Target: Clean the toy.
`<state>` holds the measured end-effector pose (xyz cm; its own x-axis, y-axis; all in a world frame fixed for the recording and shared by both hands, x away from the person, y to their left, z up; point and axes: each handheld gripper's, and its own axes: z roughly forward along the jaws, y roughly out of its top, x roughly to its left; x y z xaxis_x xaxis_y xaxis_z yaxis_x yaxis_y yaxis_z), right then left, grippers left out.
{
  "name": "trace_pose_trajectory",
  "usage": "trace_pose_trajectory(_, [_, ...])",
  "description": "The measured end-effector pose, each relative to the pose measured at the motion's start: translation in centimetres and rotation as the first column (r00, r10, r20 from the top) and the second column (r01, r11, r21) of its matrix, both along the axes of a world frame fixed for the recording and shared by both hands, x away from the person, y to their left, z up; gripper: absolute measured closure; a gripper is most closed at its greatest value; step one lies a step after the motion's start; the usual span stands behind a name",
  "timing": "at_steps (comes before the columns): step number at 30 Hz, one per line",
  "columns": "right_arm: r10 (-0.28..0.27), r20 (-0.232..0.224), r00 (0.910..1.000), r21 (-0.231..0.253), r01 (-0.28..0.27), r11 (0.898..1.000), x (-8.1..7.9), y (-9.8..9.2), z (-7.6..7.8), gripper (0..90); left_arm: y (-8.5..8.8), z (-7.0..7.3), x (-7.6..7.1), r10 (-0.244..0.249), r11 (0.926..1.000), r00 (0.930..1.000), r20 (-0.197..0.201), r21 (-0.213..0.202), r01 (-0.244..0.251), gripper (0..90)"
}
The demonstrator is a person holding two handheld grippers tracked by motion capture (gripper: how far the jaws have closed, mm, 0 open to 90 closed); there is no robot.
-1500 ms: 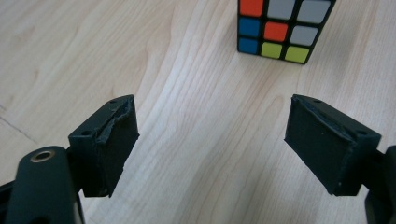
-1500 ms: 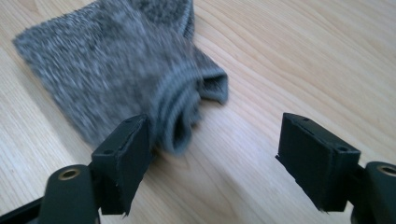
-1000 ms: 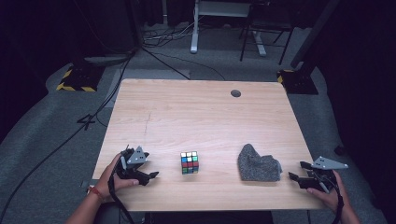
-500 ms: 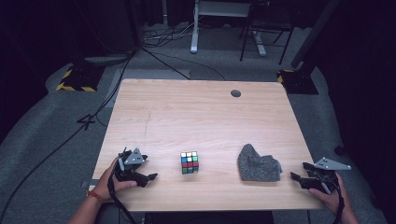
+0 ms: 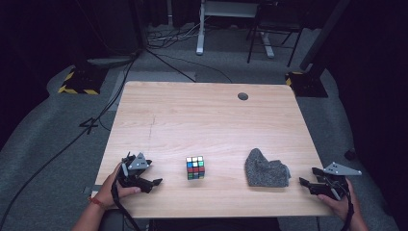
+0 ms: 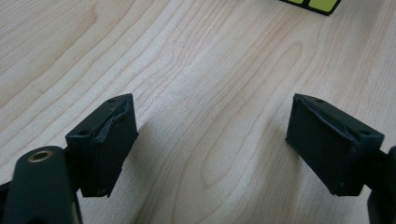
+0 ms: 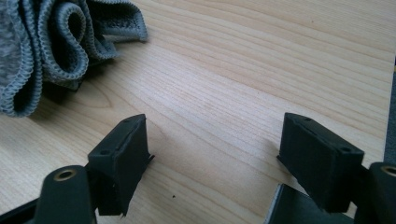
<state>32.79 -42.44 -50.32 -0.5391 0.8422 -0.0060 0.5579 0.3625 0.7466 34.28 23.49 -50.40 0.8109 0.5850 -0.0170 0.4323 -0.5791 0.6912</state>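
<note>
A Rubik's cube (image 5: 195, 167) stands on the wooden table (image 5: 202, 120) near its front edge, a little left of centre. A crumpled grey cloth (image 5: 265, 169) lies to its right. My left gripper (image 5: 150, 182) rests on the table left of the cube, pointing toward it, jaws open with bare wood between them (image 6: 210, 116). A yellow edge of the cube (image 6: 310, 3) peeks in at the top of the left gripper view. My right gripper (image 5: 305, 185) rests at the table's right front corner, open and empty (image 7: 215, 135), with the cloth (image 7: 51, 42) just ahead on its left.
A round cable hole (image 5: 243, 96) sits near the table's far edge. Beyond the table are dark floor, cables (image 5: 173, 62) and stand legs (image 5: 260, 43). The table's right edge (image 7: 390, 116) runs close to my right gripper.
</note>
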Motion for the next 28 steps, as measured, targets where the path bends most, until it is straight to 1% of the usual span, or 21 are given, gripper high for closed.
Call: trace_pose_trajectory(28, [-0.007, 0.001, 1.0000, -0.001, 0.007, 1.000, -0.02, 0.04, 0.00, 23.7, 0.04, 0.00, 0.07, 0.015, 0.9999, 0.9999, 0.001, 0.000, -0.015, 16.7])
